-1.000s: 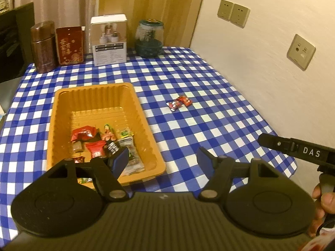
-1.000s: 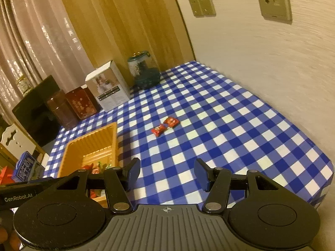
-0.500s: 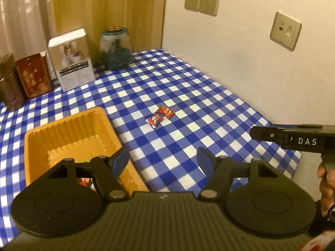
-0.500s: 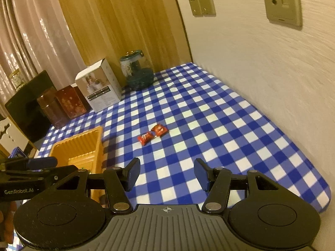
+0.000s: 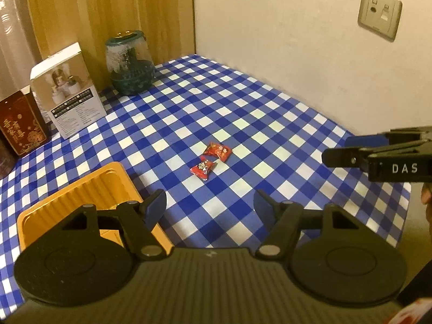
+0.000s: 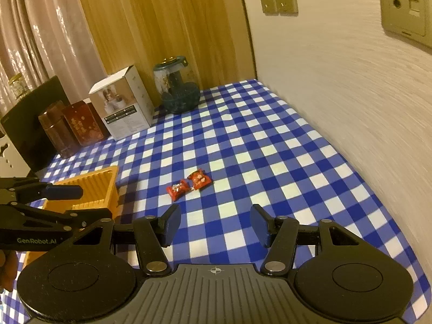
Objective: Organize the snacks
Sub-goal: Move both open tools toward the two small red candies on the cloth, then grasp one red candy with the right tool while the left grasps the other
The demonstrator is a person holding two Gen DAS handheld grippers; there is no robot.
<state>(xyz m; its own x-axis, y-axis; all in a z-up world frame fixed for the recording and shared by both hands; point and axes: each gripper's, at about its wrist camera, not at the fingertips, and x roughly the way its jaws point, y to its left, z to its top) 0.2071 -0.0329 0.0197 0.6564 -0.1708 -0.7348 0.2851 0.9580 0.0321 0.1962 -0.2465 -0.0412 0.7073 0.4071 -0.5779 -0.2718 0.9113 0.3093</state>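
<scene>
Both hand-held grippers, left (image 5: 210, 205) and right (image 6: 214, 222), stood open and empty, apparently reaching for two red candies (image 6: 189, 185) on the worktop (image 6: 270, 140); next, one should straddle a candy and close.

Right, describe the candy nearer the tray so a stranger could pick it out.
On the blue-and-white checked tablecloth, just right of the orange tray, two red wrapped candies lie side by side. Take the nearer candy, closest to the tray; the other candy lies further right, towards the wall.
</scene>
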